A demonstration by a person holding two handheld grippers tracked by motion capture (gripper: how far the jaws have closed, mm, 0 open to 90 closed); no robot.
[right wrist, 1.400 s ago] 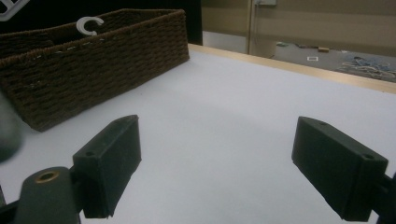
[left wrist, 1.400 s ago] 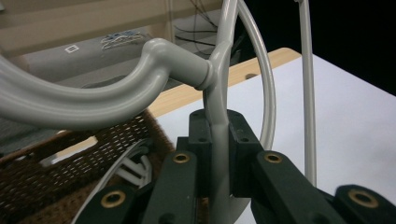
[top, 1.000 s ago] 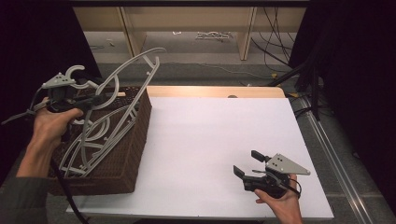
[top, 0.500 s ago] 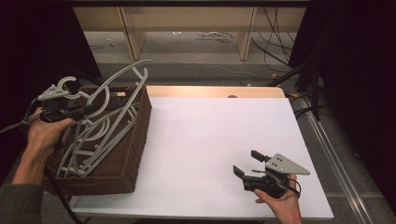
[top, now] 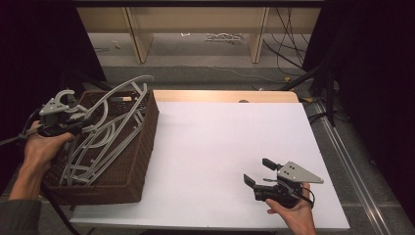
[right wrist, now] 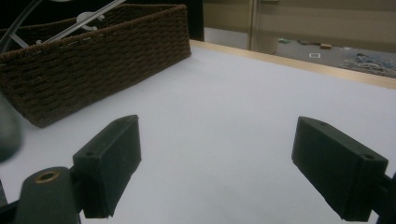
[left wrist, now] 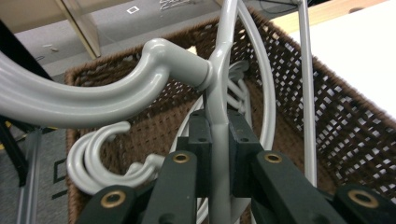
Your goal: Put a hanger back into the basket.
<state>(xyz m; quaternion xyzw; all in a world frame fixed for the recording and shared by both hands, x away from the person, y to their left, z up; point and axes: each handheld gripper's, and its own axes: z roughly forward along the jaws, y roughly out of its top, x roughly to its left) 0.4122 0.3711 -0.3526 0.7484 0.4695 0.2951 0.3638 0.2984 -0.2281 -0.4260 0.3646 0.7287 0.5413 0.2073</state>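
Grey plastic hanger (top: 105, 122) sits lower than a second ago: then its long arm arched well above the wicker basket (top: 142, 161), its top loop clear of the far rim; now most of the frame lies down inside the basket, with only the upper arc poking past the far rim toward 12 o'clock. Left gripper (top: 73, 128), at 9 o'clock on the table, has come down with it and now hovers over the basket's near-left wall. Left hand (top: 41, 147) is behind it, forearm entering from 7 o'clock.

Left gripper view: both black pads clamped tight on the hanger's neck (left wrist: 219, 154), just below where the hook (left wrist: 116, 88) branches off. Neck runs straight up between the pads. More grey hangers (left wrist: 100, 154) lie below in the basket, their hooks curled toward 8 o'clock; woven basket wall (left wrist: 336, 116) runs along the right side.

Right gripper (top: 259, 172) unchanged from the earlier frames: same spot at 5 o'clock, resting low over the white table top (top: 220, 147), well apart from the basket. Right hand (top: 291, 210) holds it from below. Jaws stand wide with nothing between them; right gripper view shows bare white surface between the two pads (right wrist: 112, 158), basket (right wrist: 93, 60) off at 10 o'clock.

Basket itself has not shifted; it sits at the table's left edge.
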